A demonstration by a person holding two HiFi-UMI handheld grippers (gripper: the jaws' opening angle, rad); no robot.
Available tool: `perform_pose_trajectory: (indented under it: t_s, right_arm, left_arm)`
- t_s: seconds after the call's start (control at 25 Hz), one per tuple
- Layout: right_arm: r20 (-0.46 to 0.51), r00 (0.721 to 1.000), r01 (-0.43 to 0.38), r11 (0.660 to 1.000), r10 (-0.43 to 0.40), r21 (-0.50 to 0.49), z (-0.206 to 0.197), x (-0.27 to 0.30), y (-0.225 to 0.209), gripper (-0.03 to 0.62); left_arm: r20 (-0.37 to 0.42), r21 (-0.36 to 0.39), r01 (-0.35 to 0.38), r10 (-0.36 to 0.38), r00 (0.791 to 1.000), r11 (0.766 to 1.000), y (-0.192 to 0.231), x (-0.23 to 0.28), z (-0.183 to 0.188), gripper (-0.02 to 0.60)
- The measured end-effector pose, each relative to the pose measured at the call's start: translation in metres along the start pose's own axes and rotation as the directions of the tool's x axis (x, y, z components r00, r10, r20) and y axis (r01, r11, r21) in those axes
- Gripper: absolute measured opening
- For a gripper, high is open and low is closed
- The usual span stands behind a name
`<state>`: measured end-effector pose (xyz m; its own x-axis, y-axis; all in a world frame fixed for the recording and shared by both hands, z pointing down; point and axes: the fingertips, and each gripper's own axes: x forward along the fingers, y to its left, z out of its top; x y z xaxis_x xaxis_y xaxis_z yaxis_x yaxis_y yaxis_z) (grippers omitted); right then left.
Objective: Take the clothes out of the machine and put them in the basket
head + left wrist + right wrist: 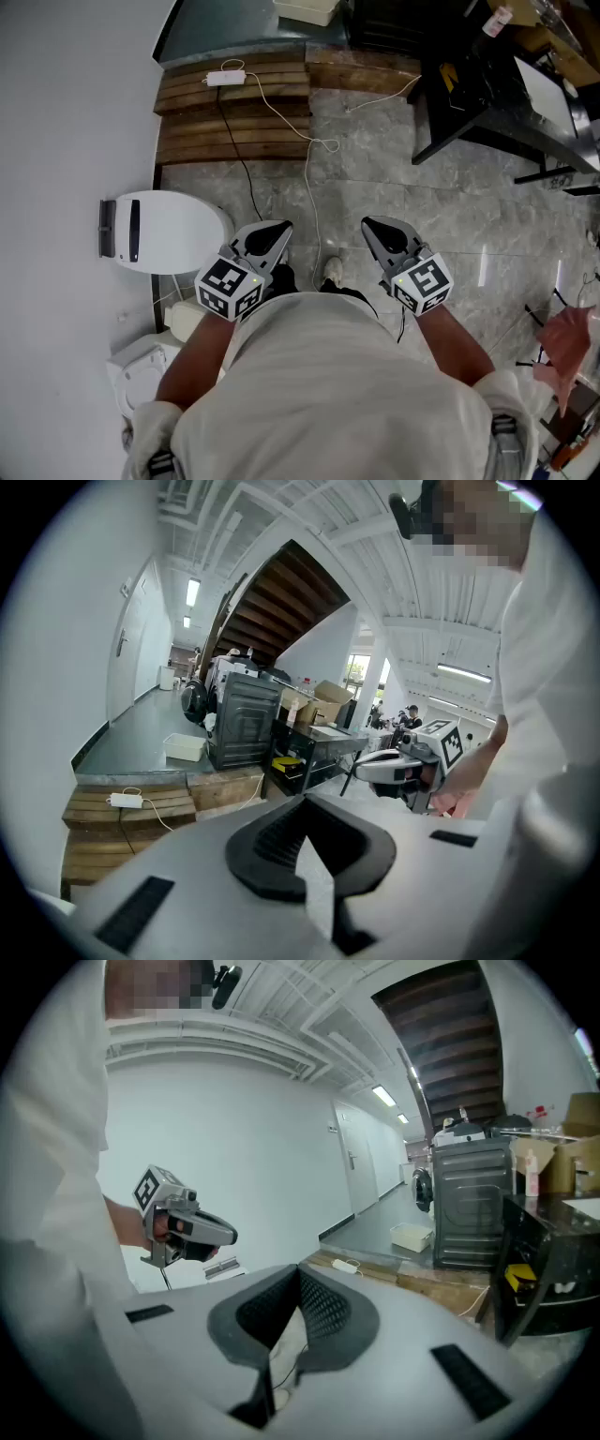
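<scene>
Both claws hang over the stone floor [450, 216] on the near side of the wooden pallet [234, 112], pointing slightly down and well short of it. The left claw [279, 228] has its jaws brought together with nothing between them. The right claw [372, 225] is also fully closed and empty. Only floor shows through the slit between its pads.

No clothes show in any view. A boxy grey machine [242, 728] stands beyond the pallet on the darker floor, and it is probably the one to empty, though its door and contents cannot be made out. A low white tub [185, 747] sits beyond the pallet too, just beside that machine. Whether it is the basket I cannot tell.

The clothes should be soft and limp. They should be light if dry and noticeably heavier and clingier if damp, and they are likely tangled together. A single edge of thin fabric could slip out of narrow pads, so the better hold is a bunched fold near the middle of a garment, pinched deep in the jaws. Sleeves and legs will trail and may snag on the machine's opening. Lifting one piece at a time, with the second claw gathering the hanging part, seems the safest approach.
</scene>
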<state>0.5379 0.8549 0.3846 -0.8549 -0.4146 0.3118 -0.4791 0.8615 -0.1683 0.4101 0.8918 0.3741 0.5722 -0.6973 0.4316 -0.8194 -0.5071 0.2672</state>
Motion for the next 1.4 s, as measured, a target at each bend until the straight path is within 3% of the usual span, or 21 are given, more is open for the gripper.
perform_pose_trajectory:
  t_s: [0.48, 0.56, 0.72, 0.92, 1.12, 1.4]
  right_arm:
    - [0.042, 0.992, 0.115, 0.992, -0.117, 0.051, 0.037, 0.06, 0.045, 0.009]
    - [0.044, 0.99, 0.13, 0.991, -0.132, 0.042, 0.044, 0.081, 0.058, 0.095]
    - [0.042, 0.984, 0.171, 0.985, -0.173, 0.038, 0.05, 0.12, 0.08, 0.135]
    - [0.067, 0.97, 0.232, 0.971, -0.235, 0.052, 0.064, 0.158, 0.087, 0.241]
    - [0.057, 0.962, 0.263, 0.963, -0.266, 0.059, 0.07, 0.183, 0.078, 0.278]
    - [0.022, 0.968, 0.247, 0.965, -0.249, 0.086, 0.081, 0.24, 0.004, 0.278]
  left_arm:
    - [0.035, 0.036, 0.079, -0.08, 0.996, 0.996, 0.046, -0.062, -0.001, -0.003]
    - [0.039, 0.033, 0.089, -0.09, 0.995, 0.996, 0.062, -0.079, -0.006, -0.003]
    - [0.038, 0.017, 0.125, -0.126, 0.991, 0.992, 0.091, -0.109, -0.021, -0.003]
    - [0.015, 0.001, 0.16, -0.16, 0.987, 0.987, 0.127, -0.13, -0.035, -0.003]
    - [0.016, -0.023, 0.162, -0.161, 0.987, 0.987, 0.154, -0.129, -0.039, -0.003]
    - [0.042, -0.055, 0.095, -0.092, 0.995, 0.994, 0.215, -0.085, -0.004, -0.003]
